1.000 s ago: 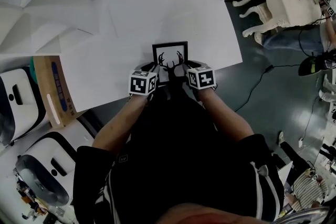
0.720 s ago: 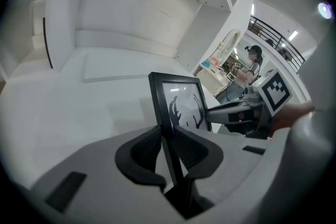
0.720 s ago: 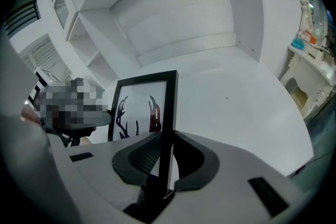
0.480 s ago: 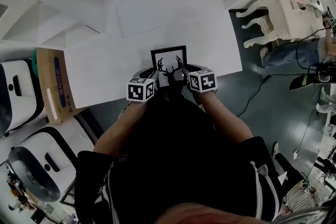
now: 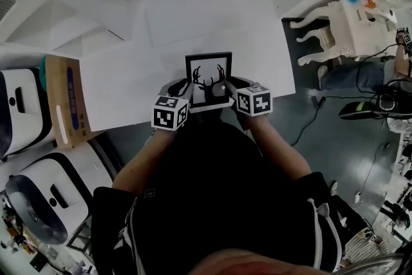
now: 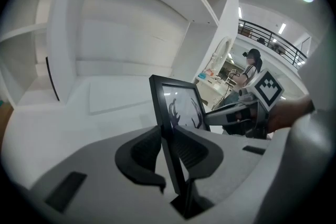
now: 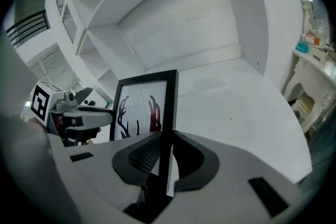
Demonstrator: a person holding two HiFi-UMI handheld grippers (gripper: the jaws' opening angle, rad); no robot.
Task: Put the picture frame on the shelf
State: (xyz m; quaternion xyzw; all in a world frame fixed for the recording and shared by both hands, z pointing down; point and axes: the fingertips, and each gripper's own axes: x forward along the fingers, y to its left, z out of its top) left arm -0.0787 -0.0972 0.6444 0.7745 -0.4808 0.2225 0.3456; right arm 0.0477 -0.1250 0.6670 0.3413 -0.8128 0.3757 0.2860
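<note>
Left gripper (image 5: 187,94) and right gripper (image 5: 230,91) each clamp one side edge of the upright picture frame (image 5: 208,79), over the table (image 5: 129,77).

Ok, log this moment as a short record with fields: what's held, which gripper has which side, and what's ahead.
held: picture frame, black border, antlered deer silhouette
left gripper: pads pressed on the frame's left edge
right gripper: jaws have just been closing, pads pressed on the frame's right edge
frame pose: between both grippers, print visible from above
ahead: white shelf with open compartments
</note>
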